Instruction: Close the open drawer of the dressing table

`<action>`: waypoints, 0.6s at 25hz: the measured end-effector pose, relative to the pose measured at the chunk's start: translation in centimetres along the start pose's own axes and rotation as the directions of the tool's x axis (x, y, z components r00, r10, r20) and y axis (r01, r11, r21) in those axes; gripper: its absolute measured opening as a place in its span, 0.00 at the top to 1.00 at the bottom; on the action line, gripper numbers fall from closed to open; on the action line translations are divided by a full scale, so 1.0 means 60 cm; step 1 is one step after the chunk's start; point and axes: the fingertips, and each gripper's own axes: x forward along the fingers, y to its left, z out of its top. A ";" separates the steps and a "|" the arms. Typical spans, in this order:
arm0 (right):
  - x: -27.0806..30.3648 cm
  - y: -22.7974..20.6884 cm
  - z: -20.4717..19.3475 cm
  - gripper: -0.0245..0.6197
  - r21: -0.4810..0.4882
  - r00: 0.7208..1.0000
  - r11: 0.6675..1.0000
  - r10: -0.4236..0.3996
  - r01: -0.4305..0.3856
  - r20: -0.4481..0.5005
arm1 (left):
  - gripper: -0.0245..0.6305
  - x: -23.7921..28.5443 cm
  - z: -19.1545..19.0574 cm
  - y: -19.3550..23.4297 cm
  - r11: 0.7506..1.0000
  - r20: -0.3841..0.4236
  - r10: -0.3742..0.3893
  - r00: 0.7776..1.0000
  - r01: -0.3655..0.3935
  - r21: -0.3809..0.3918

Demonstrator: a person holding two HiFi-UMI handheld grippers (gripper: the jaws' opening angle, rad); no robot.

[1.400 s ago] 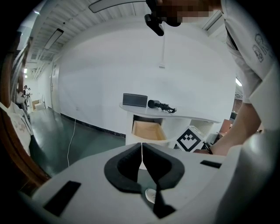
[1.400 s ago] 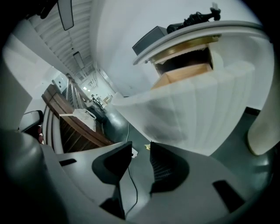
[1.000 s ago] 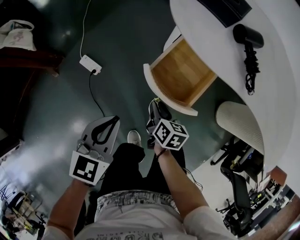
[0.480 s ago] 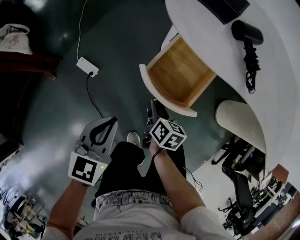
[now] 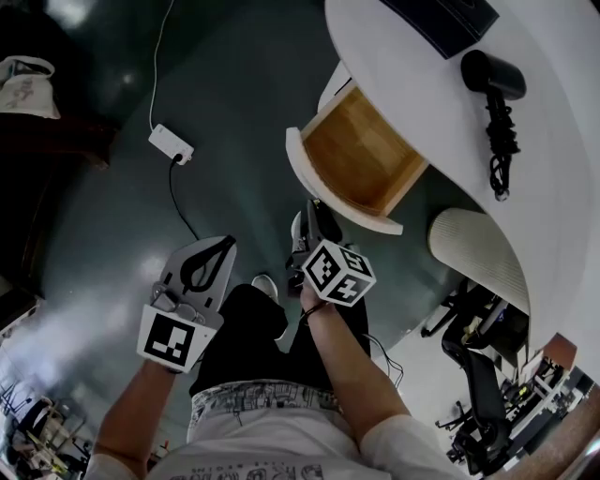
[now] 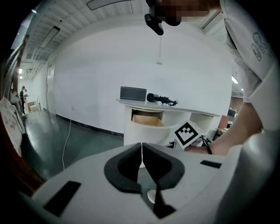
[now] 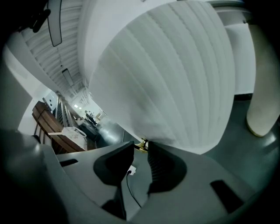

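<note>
The right hand-held gripper sits low against the ribbed white front of the open drawer. Its jaws are apart and closing. A small brass knob shows just beyond the tips, in line with the gap, and the pads do not seem to press on it yet. The aim at the bottom edge of the front looks deliberate: the knob is the only hold on that curved face, and from there a push would send the drawer straight back into the dressing table.

The left hand-held gripper hangs beside the right one, farther from the drawer. Its jaws are together on nothing, so it appears to have no part in this step.

The drawer stands pulled well out ahead of the right hand-held gripper, its wooden bottom bare. Above and beyond it, the white tabletop carries a black hair dryer with a bundled cord and a dark flat box. Neither reaches the drawer's path. A pale ribbed stool stands to the right of the hand-held gripper, near the drawer's corner but apart from it. A power strip with its cable lies on the floor far to the left. Nothing visible blocks the drawer from sliding in.
</note>
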 end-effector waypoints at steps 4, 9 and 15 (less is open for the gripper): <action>0.020 -0.028 0.027 0.79 0.013 0.999 1.000 0.007 -0.008 0.046 | 0.93 0.017 0.004 0.004 1.000 0.018 0.001 1.000 -0.001 0.001; 0.044 -0.052 0.070 0.79 0.012 0.995 1.000 0.004 -0.005 0.103 | 0.93 0.034 0.004 0.014 1.000 0.027 0.006 1.000 -0.006 0.009; 0.049 -0.056 0.123 0.79 -0.010 0.988 1.000 -0.014 0.015 0.155 | 0.93 0.066 0.007 0.019 1.000 0.056 0.002 0.998 -0.004 0.029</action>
